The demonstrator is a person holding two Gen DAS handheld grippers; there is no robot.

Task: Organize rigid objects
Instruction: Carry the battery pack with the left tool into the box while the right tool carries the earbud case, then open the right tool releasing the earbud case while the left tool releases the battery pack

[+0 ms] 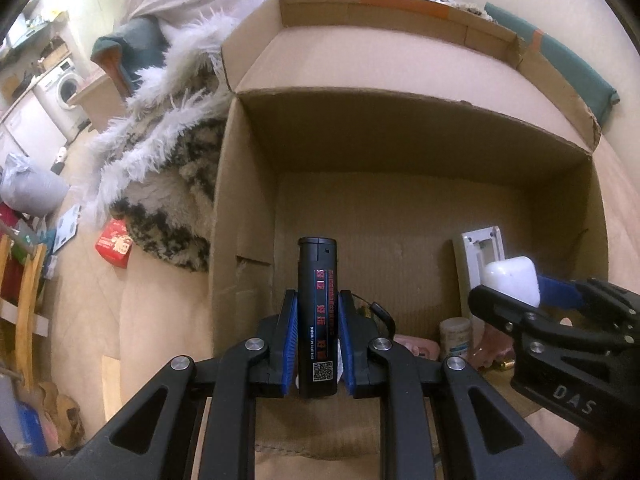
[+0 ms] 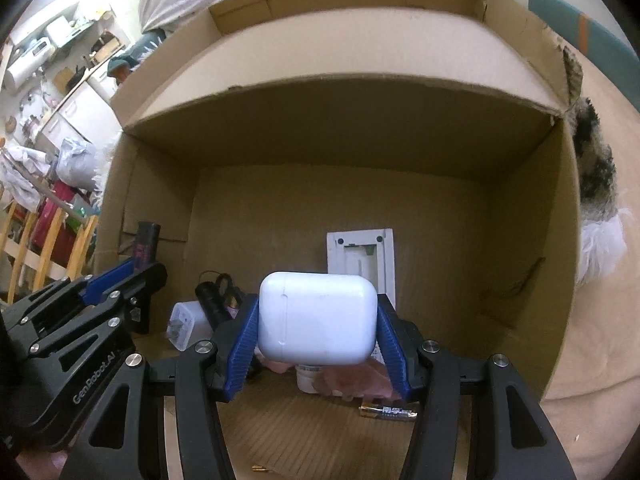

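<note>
My left gripper (image 1: pixel 318 344) is shut on a black lighter (image 1: pixel 318 304) with red print, held upright over the open cardboard box (image 1: pixel 400 116). My right gripper (image 2: pixel 318 344) is shut on a white earbud case (image 2: pixel 318 318), also held over the box (image 2: pixel 360 100). In the left wrist view the right gripper (image 1: pixel 532 300) and the case (image 1: pixel 512 280) show at the right. In the right wrist view the left gripper (image 2: pixel 120 280) and the lighter (image 2: pixel 146 244) show at the left.
Inside the box lie a white flat device (image 2: pixel 360 260), a white charger plug (image 2: pixel 184 324), a black flashlight (image 2: pixel 214 300), a small white jar (image 1: pixel 456 338), a pink item (image 2: pixel 352 380) and a battery (image 2: pixel 388 412). A furry blanket (image 1: pixel 168 152) lies left of the box.
</note>
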